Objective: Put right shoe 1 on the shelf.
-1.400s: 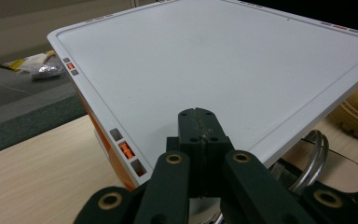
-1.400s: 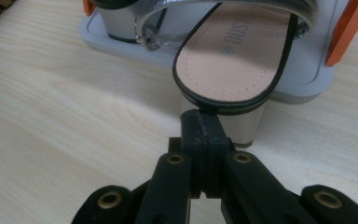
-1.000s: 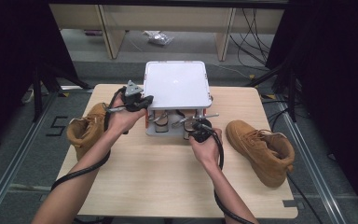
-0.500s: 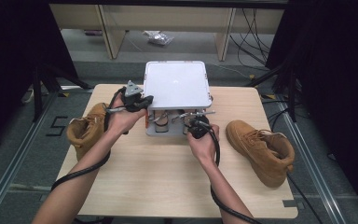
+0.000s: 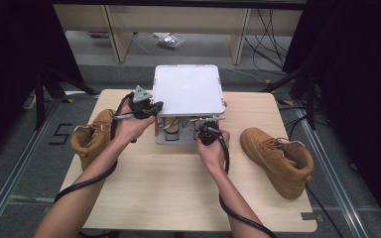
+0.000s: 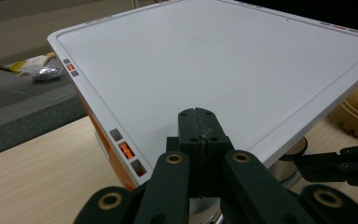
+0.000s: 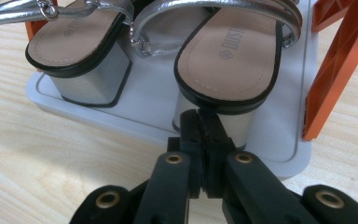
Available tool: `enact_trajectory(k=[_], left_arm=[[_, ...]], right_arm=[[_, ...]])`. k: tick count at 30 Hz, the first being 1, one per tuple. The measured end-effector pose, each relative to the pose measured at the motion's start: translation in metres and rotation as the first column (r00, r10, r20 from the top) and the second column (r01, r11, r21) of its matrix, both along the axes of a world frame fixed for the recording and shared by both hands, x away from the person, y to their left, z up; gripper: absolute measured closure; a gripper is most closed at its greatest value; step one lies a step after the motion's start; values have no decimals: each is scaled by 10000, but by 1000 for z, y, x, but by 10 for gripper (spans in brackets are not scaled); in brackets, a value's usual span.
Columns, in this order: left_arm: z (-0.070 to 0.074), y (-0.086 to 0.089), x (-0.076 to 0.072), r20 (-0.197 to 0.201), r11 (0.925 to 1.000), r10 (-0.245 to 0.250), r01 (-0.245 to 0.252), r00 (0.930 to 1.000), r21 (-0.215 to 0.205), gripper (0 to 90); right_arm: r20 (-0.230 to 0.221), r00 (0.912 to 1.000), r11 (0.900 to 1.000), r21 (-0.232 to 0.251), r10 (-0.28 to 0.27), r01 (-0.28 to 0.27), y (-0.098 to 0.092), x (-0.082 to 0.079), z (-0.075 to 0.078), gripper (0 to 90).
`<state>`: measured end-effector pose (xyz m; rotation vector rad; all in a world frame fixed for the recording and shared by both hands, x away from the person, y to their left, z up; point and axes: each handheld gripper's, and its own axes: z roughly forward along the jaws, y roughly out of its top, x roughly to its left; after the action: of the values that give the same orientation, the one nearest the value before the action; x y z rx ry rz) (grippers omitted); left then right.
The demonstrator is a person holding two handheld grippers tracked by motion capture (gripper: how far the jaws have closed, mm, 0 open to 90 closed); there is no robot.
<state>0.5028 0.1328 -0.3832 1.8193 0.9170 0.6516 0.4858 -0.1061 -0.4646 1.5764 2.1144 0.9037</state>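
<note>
Two grippers work at a small rack (image 5: 164,140) mid-worktop (image 5: 178,198). Right gripper (image 7: 199,122), fingers pressed together and empty, points at the heel of the right sandal (image 7: 233,56), just ahead on the lower tray, sole running away from it. Left gripper (image 6: 199,122), fingers also together, hovers by the white top shelf (image 6: 223,60). One boot (image 5: 278,158) lies well right, another boot (image 5: 92,139) left.
</note>
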Motion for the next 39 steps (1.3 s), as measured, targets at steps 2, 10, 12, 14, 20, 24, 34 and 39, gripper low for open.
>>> enact_trajectory(k=[2, 10, 12, 14, 20, 24, 34, 39], left_arm=[[0, 0, 0, 8, 10000, 3, -3, 10000, 9, 897], [0, 0, 0, 1, 10000, 0, 0, 10000, 20, 896], [0, 0, 0, 7, 10000, -12, 12, 10000, 31, 897], [0, 0, 0, -4, 10000, -19, 19, 10000, 24, 897], [0, 0, 0, -22, 10000, -21, 21, 10000, 21, 896], [1, 0, 0, -31, 10000, -20, 20, 10000, 21, 897], [1, 1, 1, -48, 10000, -41, 41, 10000, 28, 896], [1, 0, 0, -43, 10000, -28, 28, 10000, 31, 896]], right_arm=[[47, 10000, 10000, -44, -50, 50, 1, 1, -2, 899], [63, 10000, 9999, -110, -16, 17, 2, 2, -6, 898], [78, 10000, 9999, -147, 42, -41, 2, 3, -8, 898], [30, 10000, 9999, -109, -15, 15, 4, 3, -9, 898], [194, 9997, 9996, -245, 166, -161, 3, 6, -9, 896], [197, 9998, 9997, -232, 82, -78, 4, 5, -9, 892], [98, 9998, 9989, 427, 196, -200, -3, -1, 0, 850], [167, 9995, 9984, 498, 277, -285, -15, -6, 12, 874]])
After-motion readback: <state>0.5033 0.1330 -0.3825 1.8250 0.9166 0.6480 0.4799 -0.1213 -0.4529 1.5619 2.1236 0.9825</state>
